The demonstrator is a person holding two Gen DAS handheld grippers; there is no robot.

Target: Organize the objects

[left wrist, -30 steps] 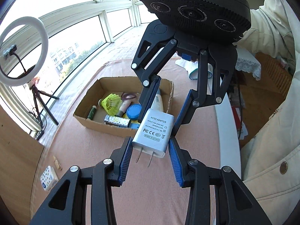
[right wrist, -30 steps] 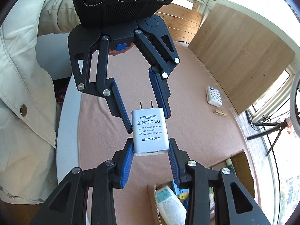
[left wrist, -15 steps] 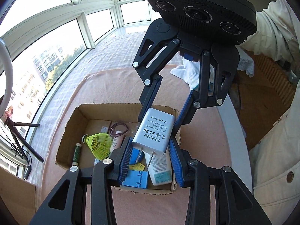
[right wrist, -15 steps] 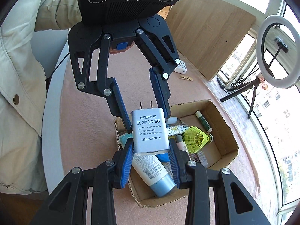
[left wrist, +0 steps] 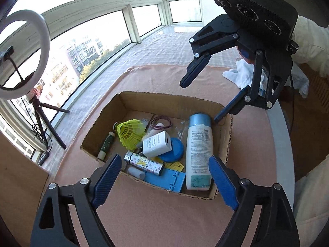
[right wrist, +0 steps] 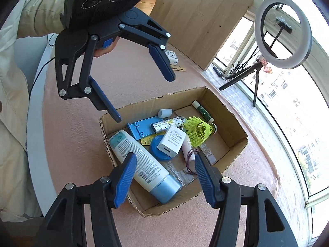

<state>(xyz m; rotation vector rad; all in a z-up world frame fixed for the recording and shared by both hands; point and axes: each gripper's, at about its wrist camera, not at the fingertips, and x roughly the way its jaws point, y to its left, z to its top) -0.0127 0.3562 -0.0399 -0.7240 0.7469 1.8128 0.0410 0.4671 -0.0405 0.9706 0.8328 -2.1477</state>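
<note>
We note both claws over the cardboard box [left wrist: 174, 103]. The left claw [left wrist: 162, 182] has its jaws opening, already spread wide, with nothing between the pads. The right claw [right wrist: 164, 177] is likewise opening, its spread more moderate, and it too holds nothing.

The white adapter [left wrist: 157, 144] lies inside the box, resting on the blue round lid [left wrist: 174, 150] and beside the yellow shuttlecock [left wrist: 130, 131]. It is free of both claws. In the left wrist view it sits ahead of and below the left claw, roughly on the centre line between the fingers. Its long axis runs across that line, socket end toward the right. From the right wrist view it lies ahead of the right claw, slightly right of centre, long axis angled away from us. We judge the two claws about equally near, though fisheye distortion makes this uncertain.

We judge this item placed. What remains outside the box: a small white dotted item [right wrist: 171, 56] and a wooden clothespin [right wrist: 178, 69], lying together on the tabletop [right wrist: 78, 127] well apart from the box, on the left claw's side. The left hand looks the nearer for the next pick.

Surface: pink cloth over a round tabletop with a white rim. Room: glazed balcony, bright daylight, ring light [right wrist: 284, 33] on a tripod by the window, wooden panel [right wrist: 205, 20] behind the loose items. White cloth [left wrist: 238, 76] at the far edge.
</note>
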